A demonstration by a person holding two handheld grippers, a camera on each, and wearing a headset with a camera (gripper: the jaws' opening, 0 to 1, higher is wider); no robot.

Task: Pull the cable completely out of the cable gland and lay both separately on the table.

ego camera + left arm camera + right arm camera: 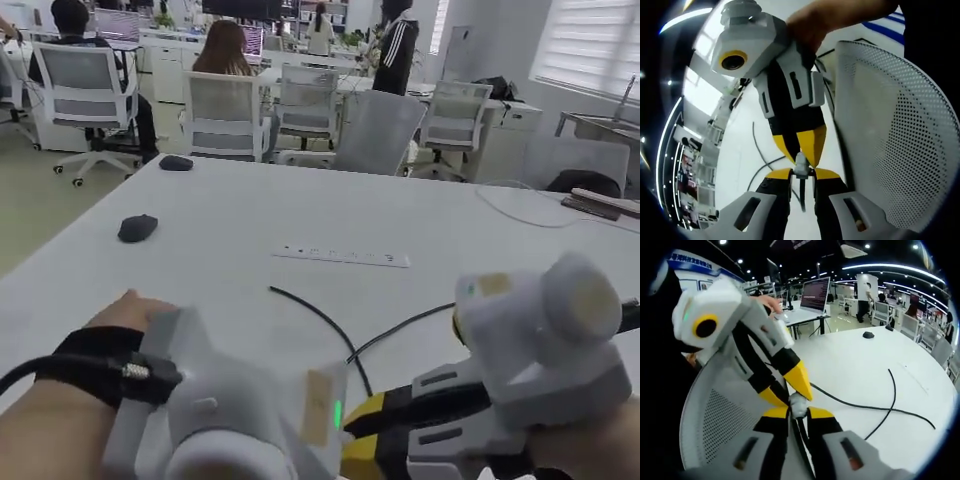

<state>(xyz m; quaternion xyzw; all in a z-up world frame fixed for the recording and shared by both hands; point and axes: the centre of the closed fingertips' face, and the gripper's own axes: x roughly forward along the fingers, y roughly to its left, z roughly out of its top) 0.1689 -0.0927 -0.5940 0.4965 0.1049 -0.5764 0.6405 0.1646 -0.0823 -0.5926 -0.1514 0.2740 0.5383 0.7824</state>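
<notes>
Lettering on the blue banner (pixel 692 262) is too blurred to read

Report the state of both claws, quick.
Left claw: closed on the cable gland.
Right claw: closed on the same cable gland, from the opposite side.

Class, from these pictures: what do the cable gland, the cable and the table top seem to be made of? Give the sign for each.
The cable gland looks like plastic: matt pale grey, with no metallic glint. The cable has a black, flexible sheath, likely rubber or PVC, since it lies in loose curves with a dull surface. The table top is smooth and white, probably laminate, as it softly reflects the light; its core is hidden.
</notes>
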